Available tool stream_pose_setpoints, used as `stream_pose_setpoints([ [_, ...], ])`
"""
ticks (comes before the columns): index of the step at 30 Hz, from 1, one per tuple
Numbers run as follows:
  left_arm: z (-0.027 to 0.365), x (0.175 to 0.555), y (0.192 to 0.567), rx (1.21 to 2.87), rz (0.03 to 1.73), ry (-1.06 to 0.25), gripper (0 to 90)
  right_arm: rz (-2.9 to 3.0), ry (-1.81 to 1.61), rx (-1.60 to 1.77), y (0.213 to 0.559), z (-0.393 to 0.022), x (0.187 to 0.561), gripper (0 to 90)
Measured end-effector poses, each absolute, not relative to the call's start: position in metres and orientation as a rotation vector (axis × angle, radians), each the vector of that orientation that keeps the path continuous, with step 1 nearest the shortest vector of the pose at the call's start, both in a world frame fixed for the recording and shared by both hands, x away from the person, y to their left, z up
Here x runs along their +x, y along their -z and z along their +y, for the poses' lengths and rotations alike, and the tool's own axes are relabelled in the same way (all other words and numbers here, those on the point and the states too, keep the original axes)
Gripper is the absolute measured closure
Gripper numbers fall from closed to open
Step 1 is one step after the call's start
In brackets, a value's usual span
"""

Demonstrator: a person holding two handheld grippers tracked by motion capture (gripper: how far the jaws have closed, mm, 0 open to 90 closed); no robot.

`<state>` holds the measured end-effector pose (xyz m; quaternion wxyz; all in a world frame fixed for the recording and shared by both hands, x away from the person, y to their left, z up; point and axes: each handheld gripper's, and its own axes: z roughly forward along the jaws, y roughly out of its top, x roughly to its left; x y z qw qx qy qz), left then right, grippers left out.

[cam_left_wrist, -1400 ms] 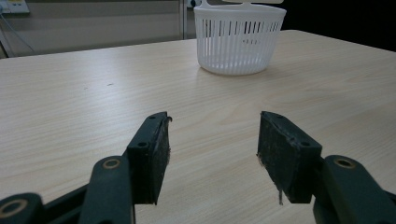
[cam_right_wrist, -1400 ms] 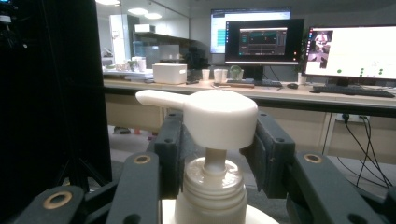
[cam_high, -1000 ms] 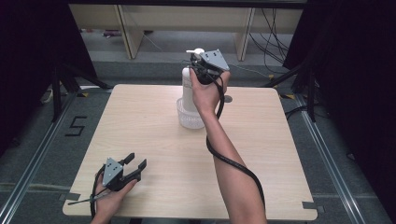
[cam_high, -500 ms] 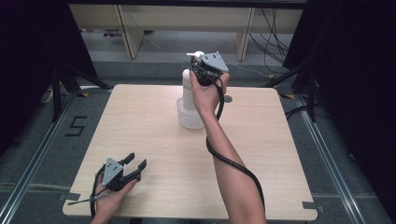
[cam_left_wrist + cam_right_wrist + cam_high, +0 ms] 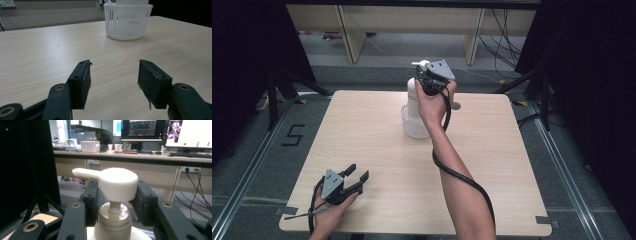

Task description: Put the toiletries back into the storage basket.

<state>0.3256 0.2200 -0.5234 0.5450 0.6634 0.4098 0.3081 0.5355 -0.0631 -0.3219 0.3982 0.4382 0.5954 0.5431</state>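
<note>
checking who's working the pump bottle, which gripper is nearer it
Right. The right gripper has its fingers either side of the pump bottle head; the left gripper rests open at the table's near edge, far off.

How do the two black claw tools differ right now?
The left gripper lies low near the table's front edge, jaws open on nothing. The right gripper is raised at the far side, its jaws clamped on the white pump bottle's head. Both are hand-held, black and two-jawed.

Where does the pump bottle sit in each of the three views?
High view: pump bottle upper centre, standing in the white basket, right gripper at its head.
Left gripper view: its base at the top edge, inside the basket.
Right gripper view: its head at centre, between the jaws.
Shared landmark: the wooden table.
</note>
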Motion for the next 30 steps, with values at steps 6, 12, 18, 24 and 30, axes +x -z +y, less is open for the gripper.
stream_pose_setpoints([
  [6,0.22,0.325,0.523,1.574,0.972,-0.731,43.0,1.512,-1.377,1.125,0.327,-0.062,0.535,60.1],
  [12,0.22,0.325,0.523,1.575,0.972,-0.731,43.0,1.527,-1.368,1.129,0.332,-0.061,0.535,60.1],
  [18,0.22,0.325,0.523,1.574,0.973,-0.731,43.0,1.534,-1.358,1.127,0.337,-0.061,0.536,60.1],
  [24,0.22,0.325,0.523,1.581,0.98,-0.732,43.0,1.546,-1.349,1.143,0.342,-0.06,0.536,60.1],
  [30,0.22,0.324,0.523,1.585,0.988,-0.731,42.9,1.56,-1.341,1.157,0.348,-0.06,0.537,60.1],
])
